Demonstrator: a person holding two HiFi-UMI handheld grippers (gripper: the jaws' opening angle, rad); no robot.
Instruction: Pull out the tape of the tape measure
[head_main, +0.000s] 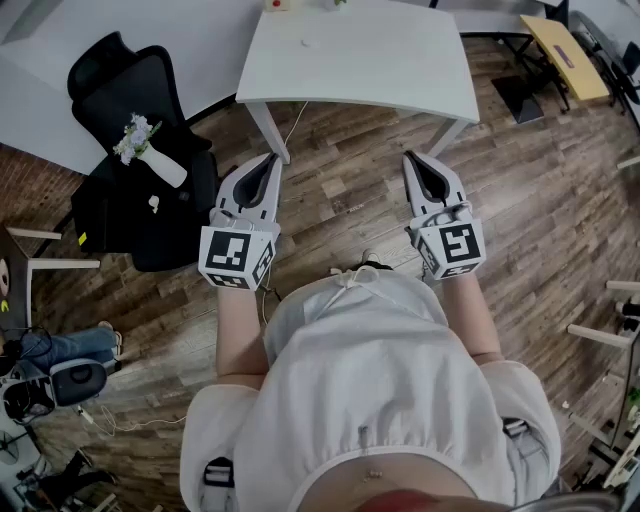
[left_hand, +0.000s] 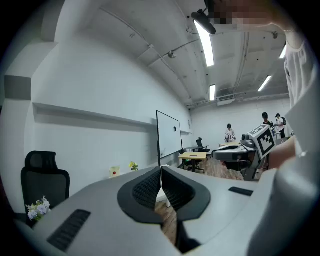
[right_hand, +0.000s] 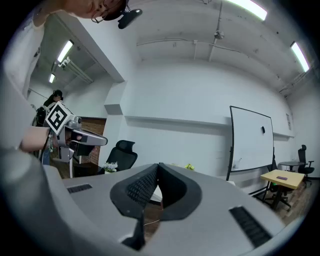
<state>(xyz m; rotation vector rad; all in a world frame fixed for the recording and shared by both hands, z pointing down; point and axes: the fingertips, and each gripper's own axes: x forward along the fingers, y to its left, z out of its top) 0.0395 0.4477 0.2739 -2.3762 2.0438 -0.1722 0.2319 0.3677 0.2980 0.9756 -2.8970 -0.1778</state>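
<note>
Both grippers are held side by side above the wood floor, short of the white table (head_main: 400, 70). My left gripper (head_main: 272, 160) has its jaws pressed together with nothing between them, as the left gripper view (left_hand: 161, 169) also shows. My right gripper (head_main: 412, 158) is likewise shut and empty (right_hand: 158, 165). A small cream object with a red spot (head_main: 275, 4) sits at the table's far edge (left_hand: 115, 171); I cannot tell whether it is the tape measure. Neither gripper touches the table.
A black office chair (head_main: 140, 90) stands left of the table with a white vase of flowers (head_main: 150, 150) on its seat. A yellow desk (head_main: 565, 55) is at the back right. A whiteboard (left_hand: 169, 135) stands beyond the table, with people far behind.
</note>
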